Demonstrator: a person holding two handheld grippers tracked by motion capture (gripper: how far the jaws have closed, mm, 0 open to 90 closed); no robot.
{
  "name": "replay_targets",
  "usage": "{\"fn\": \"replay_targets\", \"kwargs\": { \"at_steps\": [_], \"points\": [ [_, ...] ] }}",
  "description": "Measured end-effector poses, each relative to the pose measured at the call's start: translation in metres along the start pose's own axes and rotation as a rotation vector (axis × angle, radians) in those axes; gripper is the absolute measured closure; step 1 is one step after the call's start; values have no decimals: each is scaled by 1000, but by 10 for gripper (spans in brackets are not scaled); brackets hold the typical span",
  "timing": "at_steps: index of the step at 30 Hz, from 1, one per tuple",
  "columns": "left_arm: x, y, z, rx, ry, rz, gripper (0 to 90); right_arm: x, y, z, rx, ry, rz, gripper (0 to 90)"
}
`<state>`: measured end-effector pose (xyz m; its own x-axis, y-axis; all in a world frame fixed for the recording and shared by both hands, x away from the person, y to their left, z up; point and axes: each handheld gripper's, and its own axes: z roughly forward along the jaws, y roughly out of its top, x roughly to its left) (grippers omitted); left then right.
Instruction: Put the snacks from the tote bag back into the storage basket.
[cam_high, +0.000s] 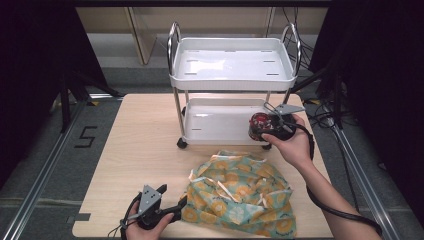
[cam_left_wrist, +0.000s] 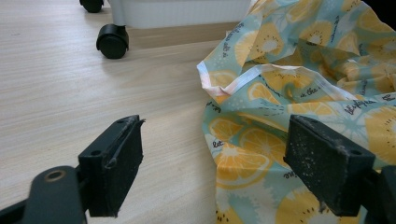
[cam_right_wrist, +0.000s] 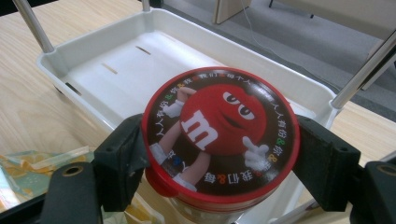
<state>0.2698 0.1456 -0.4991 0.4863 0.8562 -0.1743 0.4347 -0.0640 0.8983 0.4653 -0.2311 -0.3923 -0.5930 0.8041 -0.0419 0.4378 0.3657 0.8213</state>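
Red-lidded and printed with a cartoon candy figure, the round jar (cam_right_wrist: 219, 135) sits clamped between the jaws of the right tool (cam_high: 272, 125), held over the near right corner of the lower tray (cam_right_wrist: 107, 65) of a small white cart (cam_high: 232, 65) that stands on the pale wooden tabletop (cam_high: 140, 150). The left tool (cam_high: 165, 212) rests low at the near edge, its jaws spread wide and holding nothing; one jaw lies over bare wood, the other over the edge of a crumpled teal bag with a yellow citrus print (cam_left_wrist: 299, 93). One black cart wheel (cam_left_wrist: 112, 41) stands beyond.
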Motion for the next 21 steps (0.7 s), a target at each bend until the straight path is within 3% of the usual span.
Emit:
{"fn": "replay_targets", "kwargs": {
  "at_steps": [1, 7, 12, 13, 18, 19, 21],
  "points": [
    [1, 0, -1, 13, 3, 16, 190, 0, 0, 1, -6, 0, -4, 262],
    [0, 0, 0, 2, 6, 0, 189, -1, 1, 1, 1, 1, -6, 262],
    [1, 0, 0, 9, 3, 11, 189, -1, 1, 3, -12, -13, -3, 262],
    [1, 0, 0, 10, 2, 11, 189, -3, 1, 3, -6, -18, -23, 262],
    [0, 0, 0, 3, 3, 6, 189, -2, 2, 5, -9, -16, -29, 262],
    [0, 0, 0, 3, 3, 5, 189, -4, 3, 5, -18, -24, -52, 262],
    [0, 0, 0, 3, 5, 1, 189, -1, 2, 6, -20, -21, -29, 262]
  ]
}}
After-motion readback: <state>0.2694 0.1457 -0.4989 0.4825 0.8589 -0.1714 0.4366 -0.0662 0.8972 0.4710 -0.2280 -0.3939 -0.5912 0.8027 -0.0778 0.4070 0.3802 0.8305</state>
